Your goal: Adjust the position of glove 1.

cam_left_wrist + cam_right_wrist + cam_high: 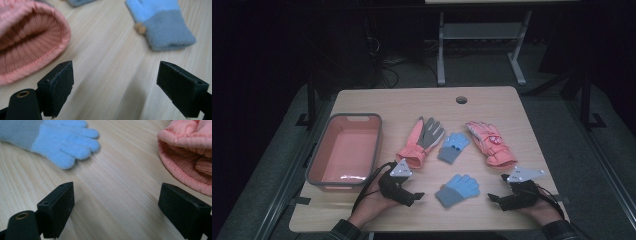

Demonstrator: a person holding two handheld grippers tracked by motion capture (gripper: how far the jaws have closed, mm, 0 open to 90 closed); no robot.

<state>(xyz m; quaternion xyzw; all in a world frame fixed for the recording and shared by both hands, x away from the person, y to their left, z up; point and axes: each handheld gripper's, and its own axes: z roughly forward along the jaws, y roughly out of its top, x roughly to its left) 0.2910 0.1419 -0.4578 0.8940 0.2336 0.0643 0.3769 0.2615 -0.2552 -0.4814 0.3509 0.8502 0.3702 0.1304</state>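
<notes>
- The left gripper [416, 196] rests near the table's front edge, its jaws spread wide with only bare wood between them.
- The right gripper [492, 198] sits at the front right, its jaws likewise wide apart and holding nothing.
- Between the two grippers lies the near blue glove [458, 189], flat on the wooden table [492, 107], clear of both.
- From the left gripper the near blue glove is at about 2 o'clock in the high view; its grey cuff points toward that gripper.
- From the right gripper the same glove is at about 10 o'clock, fingertips nearest, as the right gripper view shows [67, 145].
- In the left gripper view the glove's cuff [167, 30] lies ahead at roughly 1 o'clock, apart from the jaws.
- The pink-and-grey glove [419, 142] lies at 12 o'clock from the left gripper, its ribbed cuff opening close by.
- The pink glove [490, 142] lies at about 12 o'clock from the right gripper, cuff toward it.
- The far blue glove [453, 147] sits between the two pink ones.
- The pink bin [314, 165] stands on the table's left side, at 10 o'clock from the left gripper.
</notes>
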